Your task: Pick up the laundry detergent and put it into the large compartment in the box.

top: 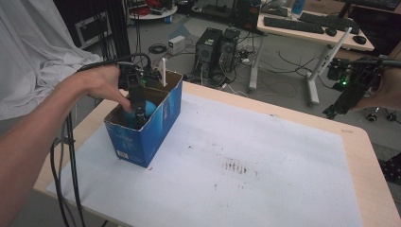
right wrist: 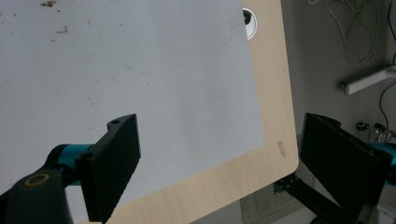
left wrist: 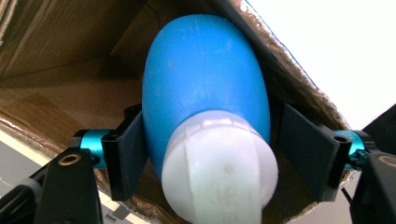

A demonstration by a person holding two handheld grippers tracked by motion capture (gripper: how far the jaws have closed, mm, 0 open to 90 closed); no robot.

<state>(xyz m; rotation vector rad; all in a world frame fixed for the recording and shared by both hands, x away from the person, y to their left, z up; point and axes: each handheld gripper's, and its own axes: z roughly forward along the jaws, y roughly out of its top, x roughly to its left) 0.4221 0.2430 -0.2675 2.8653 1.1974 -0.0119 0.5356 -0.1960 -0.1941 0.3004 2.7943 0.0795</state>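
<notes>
Inside the blue box (top: 151,124), mostly hidden from above: just a sliver of the bulb (top: 147,109) past the left gripper (top: 140,116). Up close in the left gripper view, a blue squeeze bulb (left wrist: 205,79) with a whitish cap, sitting between the jaws with a gap at the right pad, so let go, jaws parted. Can't tell if the left pad touches. Right gripper (top: 341,106) off past the table's right edge, wide open, nothing in it. White sheet (top: 265,156) with dark smudges on a wooden table (top: 373,156); PC towers (top: 217,47) and cables behind.
</notes>
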